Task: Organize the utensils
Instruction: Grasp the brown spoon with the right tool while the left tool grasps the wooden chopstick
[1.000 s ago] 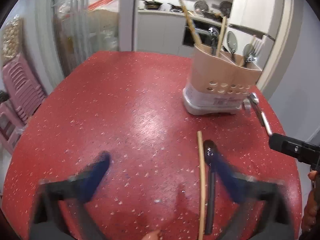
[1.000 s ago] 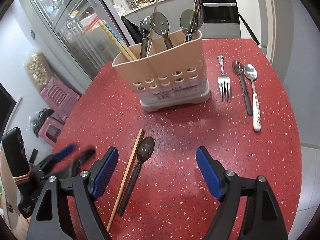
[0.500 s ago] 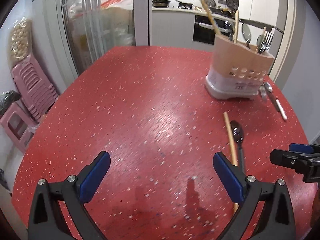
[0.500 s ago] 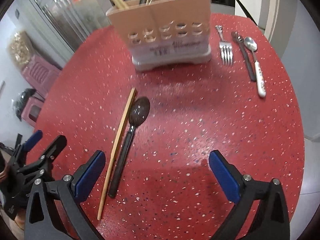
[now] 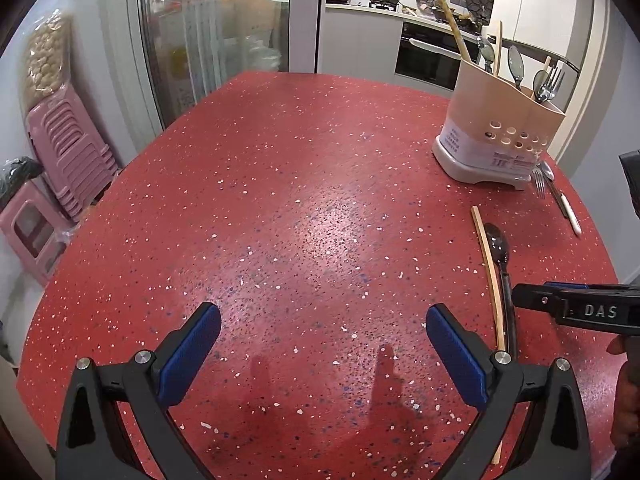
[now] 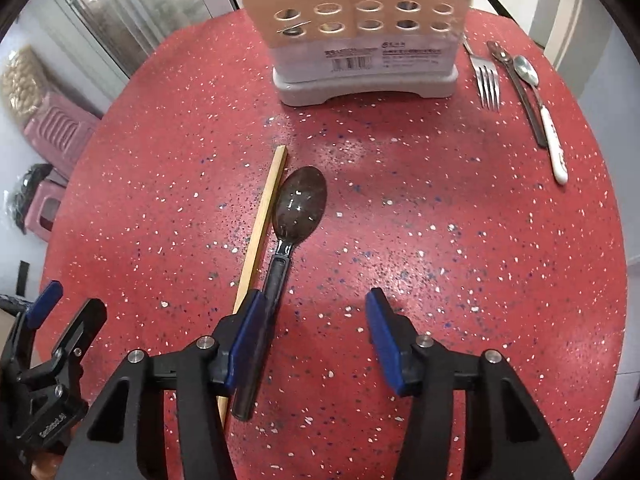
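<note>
A black spoon (image 6: 300, 204) and a wooden chopstick (image 6: 260, 236) lie side by side on the red speckled table (image 6: 460, 260). My right gripper (image 6: 316, 332) hangs low over them, its jaws closing. The spoon's handle lies between the fingers against the left pad (image 6: 248, 332), while the right pad stands well off it and the chopstick runs under the left finger. A beige utensil holder (image 6: 360, 20) with spoons and chopsticks stands behind. My left gripper (image 5: 322, 352) is open over bare table, left of the spoon (image 5: 498, 244) and chopstick (image 5: 486, 264).
A fork (image 6: 486, 80), a dark-handled spoon (image 6: 520, 92) and a white-handled spoon (image 6: 548, 132) lie right of the holder near the table's rounded edge. Pink stools (image 5: 68, 148) are stacked on the floor at left. Kitchen counters stand behind.
My right gripper has dropped and tipped down onto the black spoon, its jaws narrowing around the handle. My left gripper has drawn away to the left of the spoon and chopstick.
</note>
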Motion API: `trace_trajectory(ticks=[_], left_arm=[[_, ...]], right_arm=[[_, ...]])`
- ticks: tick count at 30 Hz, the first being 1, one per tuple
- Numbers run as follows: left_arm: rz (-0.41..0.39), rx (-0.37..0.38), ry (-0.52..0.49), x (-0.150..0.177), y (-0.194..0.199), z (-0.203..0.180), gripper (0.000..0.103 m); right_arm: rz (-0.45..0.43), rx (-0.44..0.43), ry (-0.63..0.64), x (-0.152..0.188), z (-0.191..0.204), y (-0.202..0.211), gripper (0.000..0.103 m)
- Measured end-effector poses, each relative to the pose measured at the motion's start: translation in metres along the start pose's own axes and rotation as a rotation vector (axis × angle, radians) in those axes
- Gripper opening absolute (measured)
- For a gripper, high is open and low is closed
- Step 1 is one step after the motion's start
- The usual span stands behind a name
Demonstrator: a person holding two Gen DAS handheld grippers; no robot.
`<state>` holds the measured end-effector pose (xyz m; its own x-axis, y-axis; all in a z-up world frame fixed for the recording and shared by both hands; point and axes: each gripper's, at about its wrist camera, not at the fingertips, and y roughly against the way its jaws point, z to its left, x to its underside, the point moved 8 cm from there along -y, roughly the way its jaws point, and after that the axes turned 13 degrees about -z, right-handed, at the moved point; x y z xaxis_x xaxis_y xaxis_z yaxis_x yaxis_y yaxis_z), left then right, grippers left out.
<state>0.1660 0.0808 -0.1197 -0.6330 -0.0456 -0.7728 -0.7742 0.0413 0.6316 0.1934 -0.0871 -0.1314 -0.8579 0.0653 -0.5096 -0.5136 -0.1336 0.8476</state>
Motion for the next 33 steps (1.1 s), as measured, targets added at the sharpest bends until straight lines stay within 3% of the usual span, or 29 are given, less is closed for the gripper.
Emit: trace_trajectory(ticks=[9,14,23,33], left_arm=[[-0.006,0.011,-0.009,-0.001,0.002,-0.002,0.103],[-0.001,0.025,-0.012,-0.003,0.001,-0.006,0.103],[0.049,0.089,-0.066,-0.006,-0.006,-0.039,0.103],[0.172,0.151,-0.141,0.000,-0.030,-0.092,0.103]], right_arm=[[0.010,0.088,0.131,0.000,0.032,-0.010,0.047],[0.015,0.087,0.154,0.003,0.029,-0.006,0.023],[0.029,0.052,0.190,0.006,0.007,-0.001,0.014],[-0.006,-0.043,0.133,0.012,-0.038,0.022,0.012]])
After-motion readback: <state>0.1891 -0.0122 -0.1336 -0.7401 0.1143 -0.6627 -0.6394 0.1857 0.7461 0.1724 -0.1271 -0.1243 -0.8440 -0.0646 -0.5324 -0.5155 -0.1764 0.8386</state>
